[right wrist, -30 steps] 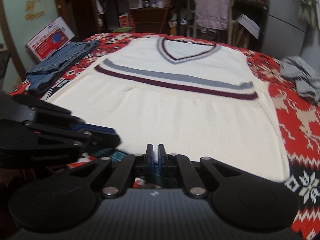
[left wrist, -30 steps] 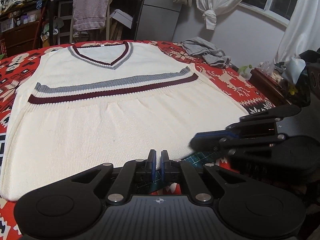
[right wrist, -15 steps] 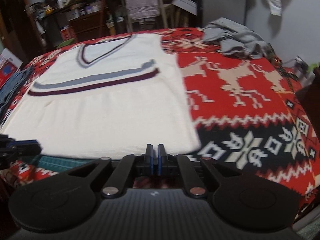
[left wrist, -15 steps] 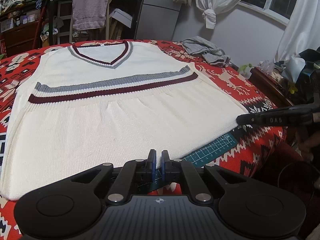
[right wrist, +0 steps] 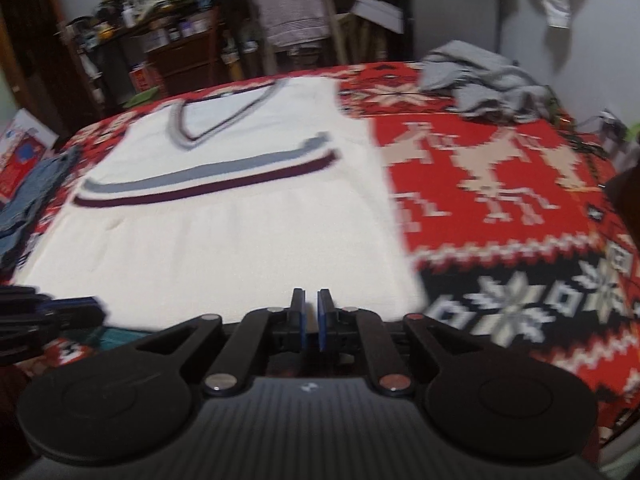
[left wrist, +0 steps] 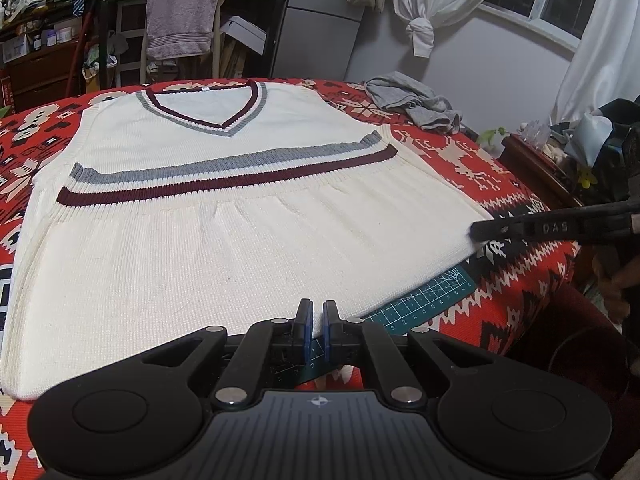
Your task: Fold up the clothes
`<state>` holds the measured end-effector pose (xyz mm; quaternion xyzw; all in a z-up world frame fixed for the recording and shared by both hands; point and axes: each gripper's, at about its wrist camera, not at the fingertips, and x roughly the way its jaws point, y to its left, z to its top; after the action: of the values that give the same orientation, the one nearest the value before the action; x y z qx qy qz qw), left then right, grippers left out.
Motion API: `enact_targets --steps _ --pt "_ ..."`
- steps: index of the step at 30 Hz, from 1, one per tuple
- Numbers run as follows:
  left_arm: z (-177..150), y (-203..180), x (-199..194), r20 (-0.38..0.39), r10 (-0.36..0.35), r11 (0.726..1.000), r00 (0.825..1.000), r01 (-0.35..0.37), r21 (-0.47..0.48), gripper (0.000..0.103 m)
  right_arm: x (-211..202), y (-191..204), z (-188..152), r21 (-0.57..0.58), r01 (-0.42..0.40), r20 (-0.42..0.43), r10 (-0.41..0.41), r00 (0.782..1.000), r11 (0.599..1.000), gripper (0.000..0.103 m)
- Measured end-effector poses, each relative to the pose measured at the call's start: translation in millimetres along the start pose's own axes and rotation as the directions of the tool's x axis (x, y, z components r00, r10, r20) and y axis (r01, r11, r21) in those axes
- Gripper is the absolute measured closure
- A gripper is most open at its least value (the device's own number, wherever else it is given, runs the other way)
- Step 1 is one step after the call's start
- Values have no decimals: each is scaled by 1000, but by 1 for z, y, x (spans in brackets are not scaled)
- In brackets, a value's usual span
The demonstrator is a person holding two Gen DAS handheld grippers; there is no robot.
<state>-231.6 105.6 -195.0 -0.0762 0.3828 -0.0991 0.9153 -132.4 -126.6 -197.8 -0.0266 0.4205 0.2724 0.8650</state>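
Left gripper: the black left gripper [left wrist: 316,322] hung at the near hem, its blue-padded fingers almost together with only a thin slit between them, nothing clamped.
Right gripper: the black right gripper [right wrist: 310,320] sat by the hem's right end, its fingers likewise drawn nearly closed on nothing; its view was blurred.
Mat: a green gridded cutting mat [left wrist: 432,294] peeked out just ahead and right of the left gripper, under the hem.
Vest: the cream knitted sleeveless V-neck vest [left wrist: 224,232] lay flat and face up straight ahead of both grippers, hem nearest, grey and maroon chest stripes beyond, neckline farthest.
Cloth: a red, black and white patterned cloth with reindeer and snowflakes [right wrist: 500,208] spread under the vest and out to the right gripper's right.
Jeans: folded blue denim [right wrist: 28,204] lay far left of the right gripper.
Grey garment: a crumpled grey garment [left wrist: 416,104] rested far ahead and right, apart from the vest.
Chair: a mauve towel draped on a chair [left wrist: 180,20] stood beyond the far edge.
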Motion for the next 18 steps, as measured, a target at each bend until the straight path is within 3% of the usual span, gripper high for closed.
enact_targets --steps 4,7,13,18 --pt "0 0 0 0 -1 1000 1000 1 -2 98 9 38 -4 -41 -91 -18 90 996 995 96" --pt "0 0 0 1 -3 1000 1000 3 -4 98 11 49 -7 -66 -89 -19 88 996 994 96" --pt "-1 2 -1 5 -9 1000 1000 9 -9 98 4 4 -3 53 17 -2 -17 1000 998 96" --pt "-2 2 -1 7 -12 1000 1000 13 -13 98 -3 -45 0 152 129 6 -131 991 980 97"
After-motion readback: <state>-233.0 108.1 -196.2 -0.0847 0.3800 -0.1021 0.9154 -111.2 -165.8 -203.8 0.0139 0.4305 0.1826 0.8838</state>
